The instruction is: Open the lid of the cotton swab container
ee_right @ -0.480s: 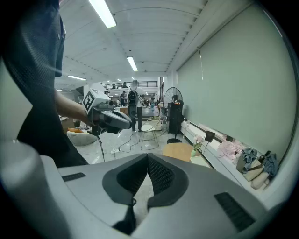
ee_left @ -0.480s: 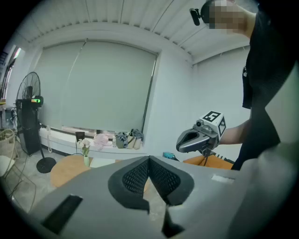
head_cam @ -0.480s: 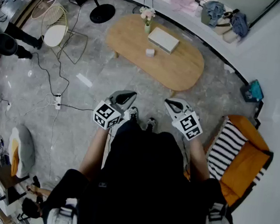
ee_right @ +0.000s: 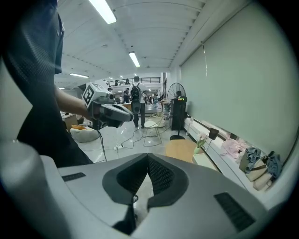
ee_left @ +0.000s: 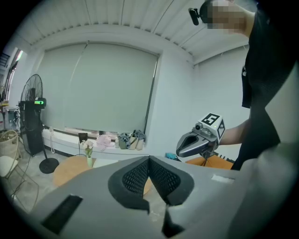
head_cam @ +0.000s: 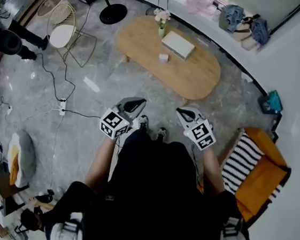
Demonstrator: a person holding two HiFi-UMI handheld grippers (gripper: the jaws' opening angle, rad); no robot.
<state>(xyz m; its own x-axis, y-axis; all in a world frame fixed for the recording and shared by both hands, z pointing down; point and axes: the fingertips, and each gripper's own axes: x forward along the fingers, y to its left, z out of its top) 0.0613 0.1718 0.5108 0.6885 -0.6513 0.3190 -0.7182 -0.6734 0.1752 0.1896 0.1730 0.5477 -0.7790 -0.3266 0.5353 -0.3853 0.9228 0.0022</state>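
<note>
The left gripper [head_cam: 135, 105] and right gripper [head_cam: 184, 114], smooth grey plastic shells each carrying a cube of square markers, are held side by side in front of the person's dark clothing. In each gripper view the ribbed black rubber pads [ee_left: 140, 176] meet tip to tip with nothing between them, so both pairs of jaws are closed and empty.

The small white cotton swab container [head_cam: 163, 57] stands near the middle of the oval light-wood table [head_cam: 195, 79], towards its near long edge and well apart from both grippers. Just beside it lies a flat pale rectangular box [head_cam: 177, 43], and a small vase of pale flowers [head_cam: 162, 22] stands at the far edge.

The glossy grey marbled floor [head_cam: 98, 78] carries black cables [head_cam: 55, 79], a wire-frame chair with a white seat [head_cam: 61, 32] and an orange armchair with a black-and-white striped cushion [head_cam: 265, 170].
</note>
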